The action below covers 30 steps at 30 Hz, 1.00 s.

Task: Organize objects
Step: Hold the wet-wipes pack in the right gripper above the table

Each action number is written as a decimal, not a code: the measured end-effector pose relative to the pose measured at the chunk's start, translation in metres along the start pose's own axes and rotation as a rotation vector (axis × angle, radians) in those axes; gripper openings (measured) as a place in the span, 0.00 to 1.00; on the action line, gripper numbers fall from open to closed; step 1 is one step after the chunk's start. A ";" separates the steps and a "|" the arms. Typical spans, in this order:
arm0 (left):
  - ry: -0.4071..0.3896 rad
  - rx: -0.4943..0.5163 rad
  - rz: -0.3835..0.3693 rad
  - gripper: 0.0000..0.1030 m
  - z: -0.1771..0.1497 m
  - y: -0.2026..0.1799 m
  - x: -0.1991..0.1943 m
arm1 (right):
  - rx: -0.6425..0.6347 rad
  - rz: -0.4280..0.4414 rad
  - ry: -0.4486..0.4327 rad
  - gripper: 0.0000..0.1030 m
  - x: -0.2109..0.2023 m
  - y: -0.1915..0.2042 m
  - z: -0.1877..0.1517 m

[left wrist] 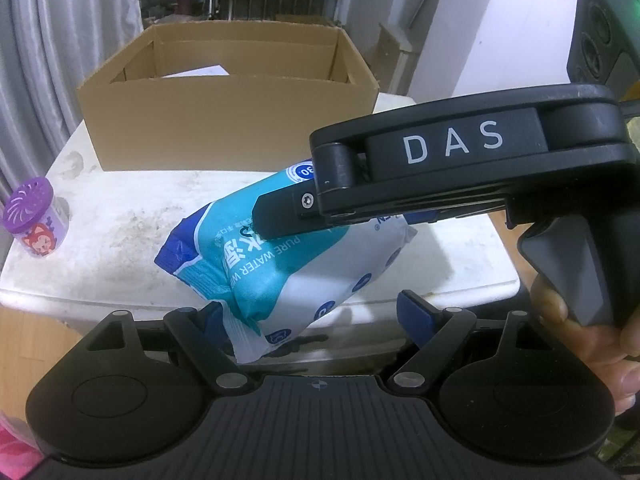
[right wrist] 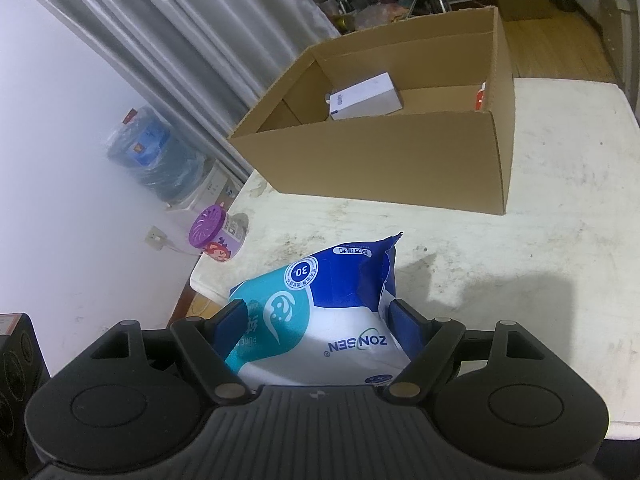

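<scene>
A blue, teal and white pack of wet wipes [left wrist: 280, 268] [right wrist: 320, 320] is held tilted over the near edge of the white table [left wrist: 120, 220] [right wrist: 560, 240]. My right gripper [right wrist: 316, 320] is shut on it, both blue pads pressing its sides. In the left wrist view the right gripper [left wrist: 276, 220] reaches in from the right, a hand [left wrist: 600, 340] on its handle. My left gripper [left wrist: 314, 316] stands open below the pack, whose lower corner hangs by the left finger [left wrist: 212, 316]. An open cardboard box [left wrist: 224, 128] [right wrist: 380, 160] stands behind.
A purple-lidded jar [left wrist: 34, 220] [right wrist: 218, 234] stands at the table's left corner. In the box lie a small white carton [right wrist: 366, 96] and something red [right wrist: 482, 96]. Bagged water bottles [right wrist: 156, 156] sit on the floor by a grey curtain.
</scene>
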<state>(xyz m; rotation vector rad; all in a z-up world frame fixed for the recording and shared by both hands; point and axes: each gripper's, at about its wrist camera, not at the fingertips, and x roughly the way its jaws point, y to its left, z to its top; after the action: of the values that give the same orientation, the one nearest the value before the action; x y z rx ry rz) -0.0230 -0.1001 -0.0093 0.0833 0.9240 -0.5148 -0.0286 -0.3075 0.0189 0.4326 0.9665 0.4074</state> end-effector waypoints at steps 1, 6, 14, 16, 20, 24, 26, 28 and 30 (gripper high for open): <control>0.002 0.000 -0.001 0.81 0.000 0.000 0.001 | 0.002 -0.001 0.002 0.78 0.001 0.000 0.000; 0.025 -0.009 -0.013 0.81 -0.003 0.001 0.009 | 0.021 -0.011 0.020 0.78 0.007 -0.006 -0.003; 0.057 -0.032 -0.046 0.81 -0.005 0.006 0.032 | 0.037 -0.030 0.038 0.78 0.021 -0.025 -0.006; 0.064 -0.038 -0.056 0.81 -0.007 0.007 0.038 | 0.046 -0.038 0.042 0.78 0.026 -0.030 -0.007; 0.060 -0.030 -0.060 0.82 -0.011 0.008 0.044 | 0.062 -0.033 0.043 0.78 0.031 -0.040 -0.010; 0.053 -0.026 -0.064 0.83 -0.012 0.013 0.045 | 0.074 -0.019 0.038 0.77 0.032 -0.045 -0.009; 0.053 -0.028 -0.066 0.83 -0.013 0.015 0.045 | 0.078 -0.014 0.038 0.77 0.033 -0.047 -0.008; 0.053 -0.025 -0.061 0.84 -0.013 0.017 0.044 | 0.082 -0.011 0.038 0.77 0.033 -0.048 -0.008; 0.052 -0.021 -0.053 0.87 -0.018 0.018 0.042 | 0.085 -0.007 0.038 0.77 0.034 -0.049 -0.008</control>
<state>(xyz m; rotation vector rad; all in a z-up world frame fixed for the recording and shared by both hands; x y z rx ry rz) -0.0074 -0.0957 -0.0554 0.0538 0.9842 -0.5537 -0.0116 -0.3299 -0.0342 0.4998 1.0249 0.3708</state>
